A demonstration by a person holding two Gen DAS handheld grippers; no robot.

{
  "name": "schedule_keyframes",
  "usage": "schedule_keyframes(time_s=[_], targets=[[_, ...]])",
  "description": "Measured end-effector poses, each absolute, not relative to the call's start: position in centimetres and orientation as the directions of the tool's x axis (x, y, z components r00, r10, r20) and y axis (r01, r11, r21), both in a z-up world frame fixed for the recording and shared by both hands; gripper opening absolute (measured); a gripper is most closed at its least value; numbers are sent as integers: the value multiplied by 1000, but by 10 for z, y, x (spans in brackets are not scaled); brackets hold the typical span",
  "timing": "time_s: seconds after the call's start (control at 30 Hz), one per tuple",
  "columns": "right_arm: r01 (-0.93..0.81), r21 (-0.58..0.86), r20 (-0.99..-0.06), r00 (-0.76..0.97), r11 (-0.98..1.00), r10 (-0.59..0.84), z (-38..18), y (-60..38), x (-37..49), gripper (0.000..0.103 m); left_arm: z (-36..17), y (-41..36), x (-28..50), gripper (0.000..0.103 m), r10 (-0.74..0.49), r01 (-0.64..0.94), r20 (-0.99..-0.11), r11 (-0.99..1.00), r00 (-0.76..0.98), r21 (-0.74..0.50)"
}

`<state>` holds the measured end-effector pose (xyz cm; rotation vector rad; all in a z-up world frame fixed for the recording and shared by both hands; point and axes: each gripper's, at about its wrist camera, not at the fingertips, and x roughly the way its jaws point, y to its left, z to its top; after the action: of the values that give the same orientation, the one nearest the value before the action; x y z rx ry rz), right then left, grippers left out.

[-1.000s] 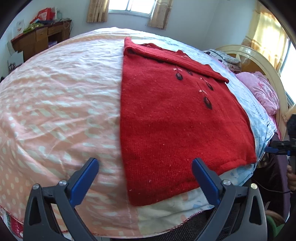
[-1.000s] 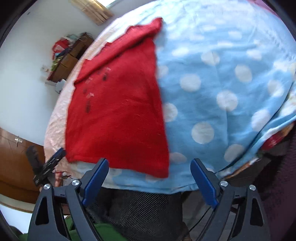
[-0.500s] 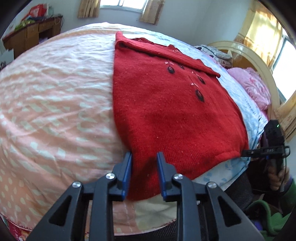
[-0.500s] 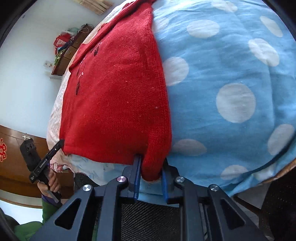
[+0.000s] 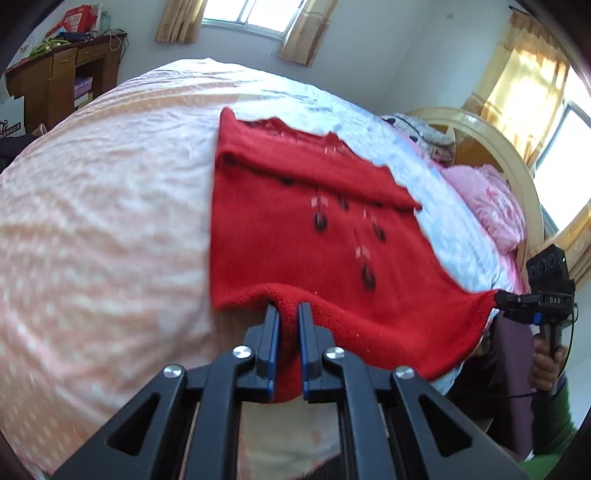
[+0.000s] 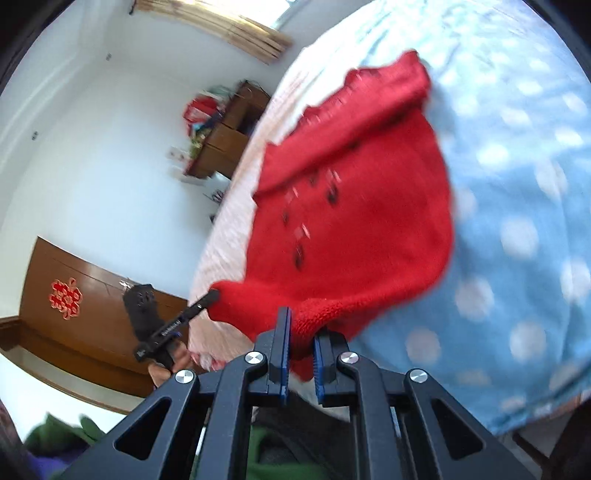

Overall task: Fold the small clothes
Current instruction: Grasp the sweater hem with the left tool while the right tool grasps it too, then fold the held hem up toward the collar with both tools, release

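A bright bedroom here, with a wide bed under a peach dotted sheet on one side and a blue cover with white spots on the other, a wooden desk against the far wall and curtained windows letting in daylight. The red knitted sweater lies across the middle of the bed, dark buttons facing up, its far end with the collar flat on the covers and its near hem raised off the sheet. The left gripper has its jaws pressed together on one corner of that hem, red knit bunched between the blue pads and hanging below them. Over at the other corner, the right gripper is pinching the hem too, jaws closed on a thick fold of the wool. From the left wrist view you can see the right gripper's tip biting the stretched corner, a hand wrapped round its handle below. From the right wrist view, the left gripper's fingers clamp the far corner, and the hem sags slightly between both grips.
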<state>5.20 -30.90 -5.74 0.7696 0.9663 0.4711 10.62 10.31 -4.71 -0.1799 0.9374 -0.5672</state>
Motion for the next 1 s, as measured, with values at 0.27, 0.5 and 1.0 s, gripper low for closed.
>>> schedule_keyframes(time_s=[0.27,0.5,1.0], targets=[[97,808,-519,581,581,627,-79,-341,137,10,-67,79,209,11,-452,276,-798,889,399,-365],[199,724,-626,592,660,508,-109,-358,178,11,-81,88,266,23,-397,171,-825,918,402,-358],[90,758,-444,798,646,409,-60,-375,150,70,-69,76,236,89,-441,499,-734,851,516,-161]])
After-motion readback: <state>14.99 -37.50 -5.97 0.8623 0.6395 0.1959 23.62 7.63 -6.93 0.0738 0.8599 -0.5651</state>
